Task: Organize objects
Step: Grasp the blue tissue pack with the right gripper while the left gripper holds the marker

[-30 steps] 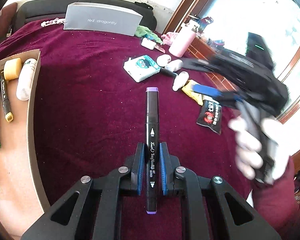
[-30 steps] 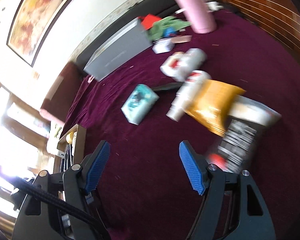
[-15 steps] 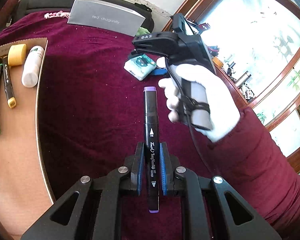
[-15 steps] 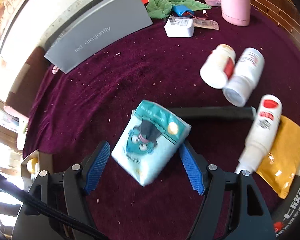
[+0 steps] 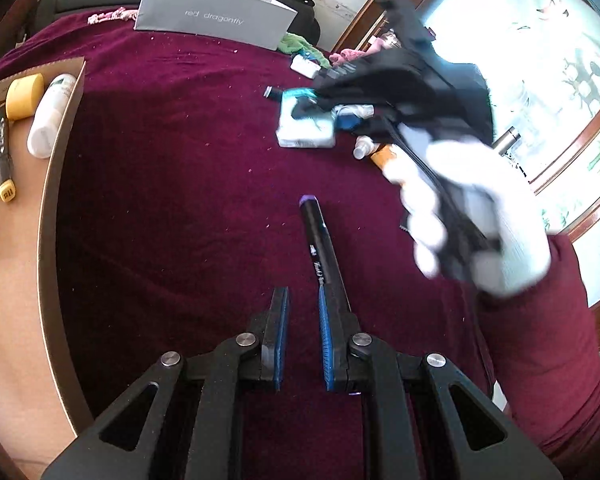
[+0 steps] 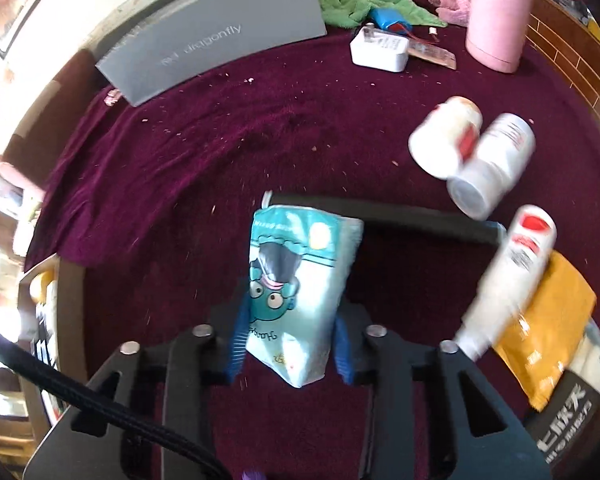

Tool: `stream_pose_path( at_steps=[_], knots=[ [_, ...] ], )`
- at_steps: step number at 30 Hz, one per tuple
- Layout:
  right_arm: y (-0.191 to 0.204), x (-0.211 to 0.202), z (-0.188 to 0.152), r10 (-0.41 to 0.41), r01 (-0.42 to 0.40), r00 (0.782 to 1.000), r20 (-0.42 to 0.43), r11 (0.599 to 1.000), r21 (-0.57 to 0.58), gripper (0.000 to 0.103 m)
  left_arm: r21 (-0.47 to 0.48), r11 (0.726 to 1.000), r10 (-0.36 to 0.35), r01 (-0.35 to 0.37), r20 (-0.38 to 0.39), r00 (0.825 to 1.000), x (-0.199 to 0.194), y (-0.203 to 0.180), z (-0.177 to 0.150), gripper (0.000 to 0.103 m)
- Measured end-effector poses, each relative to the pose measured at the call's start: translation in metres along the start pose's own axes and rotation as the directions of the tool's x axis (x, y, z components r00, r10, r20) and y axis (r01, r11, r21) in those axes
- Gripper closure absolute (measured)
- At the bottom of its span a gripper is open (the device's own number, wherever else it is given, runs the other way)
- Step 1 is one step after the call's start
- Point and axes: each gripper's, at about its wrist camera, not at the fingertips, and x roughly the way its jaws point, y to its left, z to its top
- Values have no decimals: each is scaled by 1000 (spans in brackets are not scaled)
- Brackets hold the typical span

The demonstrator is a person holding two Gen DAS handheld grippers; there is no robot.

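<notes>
The grey box (image 5: 216,18) at the back reads "red dragonfly", the black marker (image 5: 324,256) beside the left fingers carries script that looks like "Touch", and the black packet (image 6: 568,420) at the right edge shows large white Chinese characters, not fully legible.

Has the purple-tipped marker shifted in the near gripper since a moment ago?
Yes. The marker has slipped out from between the left gripper's pads and now slants to the right, behind its right-hand finger.
</notes>
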Motion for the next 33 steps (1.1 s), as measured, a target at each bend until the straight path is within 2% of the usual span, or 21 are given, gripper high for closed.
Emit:
stream_pose_path(
  at_steps=[6, 10, 12, 13, 15, 16, 17, 18, 20, 23, 25, 28, 32, 33],
  knots=[
    [-20, -44, -33, 82, -81, 995, 51, 996, -23, 86, 79, 996, 43, -41, -32, 999, 19, -36, 4, 90],
    [-27, -56, -48, 118, -116, 992, 51, 993, -38, 86, 133, 979, 166, -156, -64, 984, 48, -54, 6, 83],
    [-32, -55, -50, 141, -141, 989, 43, 990, -24, 85, 207, 950, 243, -233, -25, 970, 55, -68, 5, 78],
    [-36, -56, -50, 162, -162, 986, 43, 987, -11, 83, 259, 927, 283, -272, -4, 959, 59, -76, 3, 77],
    [-42, -54, -51, 195, -196, 979, 49, 980, 16, 65, 337, 881, 344, -332, 25, 938, 67, -89, -2, 76],
    [-45, -55, -51, 194, -196, 979, 56, 980, 30, 60, 350, 875, 348, -334, 25, 937, 67, -91, -3, 78],
    [-47, -57, -52, 194, -197, 979, 66, 980, 38, 50, 343, 888, 322, -306, 9, 947, 65, -89, -1, 88],
    [-48, -59, -52, 197, -200, 978, 75, 979, 41, 46, 329, 900, 304, -286, -4, 953, 61, -85, -2, 92],
    [-47, -61, -52, 192, -196, 978, 86, 980, 45, 41, 266, 936, 249, -232, -34, 968, 52, -71, 1, 92],
    [-42, -59, -51, 164, -168, 983, 86, 985, 42, 32, 180, 965, 199, -191, -25, 980, 30, -49, 0, 92],
    [-36, -52, -50, 142, -145, 987, 77, 989, 34, 32, 128, 980, 153, -150, -11, 988, 14, -39, 0, 92],
    [-22, -38, -47, 98, -100, 994, 53, 995, 25, 32, 87, 986, 142, -144, 21, 990, -7, -27, -2, 92],
    [5, -12, -46, -45, 47, 998, 44, 998, -42, 31, 35, 993, 113, -114, 44, 993, -25, -11, -3, 92],
    [10, -8, -48, -68, 71, 997, 46, 996, -61, 37, 23, 994, 105, -107, 51, 993, -30, -8, -4, 92]
  ],
)
